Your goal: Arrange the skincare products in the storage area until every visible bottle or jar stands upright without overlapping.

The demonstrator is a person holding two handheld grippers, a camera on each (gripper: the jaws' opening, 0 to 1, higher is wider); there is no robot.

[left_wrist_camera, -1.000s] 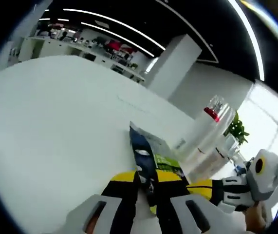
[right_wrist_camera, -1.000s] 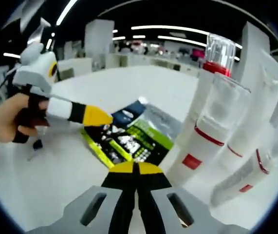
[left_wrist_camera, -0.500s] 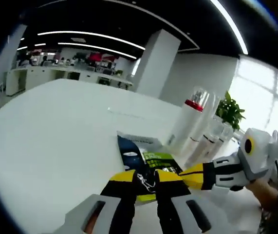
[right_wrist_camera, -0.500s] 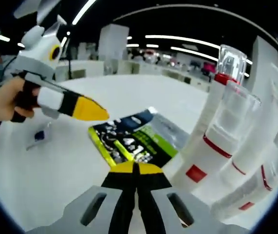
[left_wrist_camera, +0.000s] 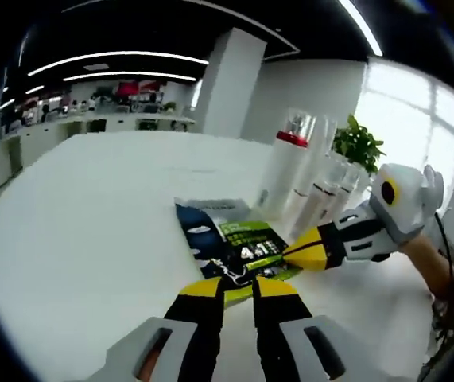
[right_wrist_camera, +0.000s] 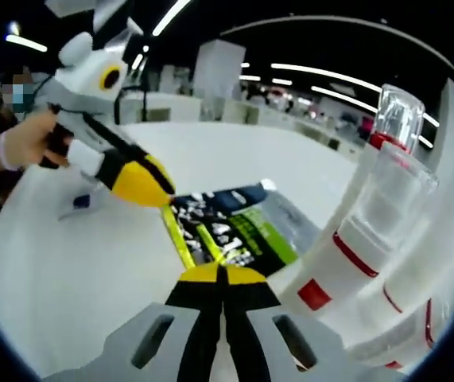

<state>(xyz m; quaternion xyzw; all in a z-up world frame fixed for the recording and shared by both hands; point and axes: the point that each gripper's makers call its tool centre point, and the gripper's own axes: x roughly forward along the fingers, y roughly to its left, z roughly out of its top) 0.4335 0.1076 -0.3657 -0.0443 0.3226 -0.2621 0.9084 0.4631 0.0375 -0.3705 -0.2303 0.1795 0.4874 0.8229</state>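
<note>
my left tongs (left_wrist_camera: 238,288) near closed, pinching near edge of dark-and-green sachet (left_wrist_camera: 230,243), i judge. my right tongs (right_wrist_camera: 222,278) pressed together at same packet's edge; grip unclear. sachet flat on white table (left_wrist_camera: 83,215), just beside upright red-banded bottles (right_wrist_camera: 346,247). next: lift gently, keep clear of bottles, avoid toppling row beyond.
</note>
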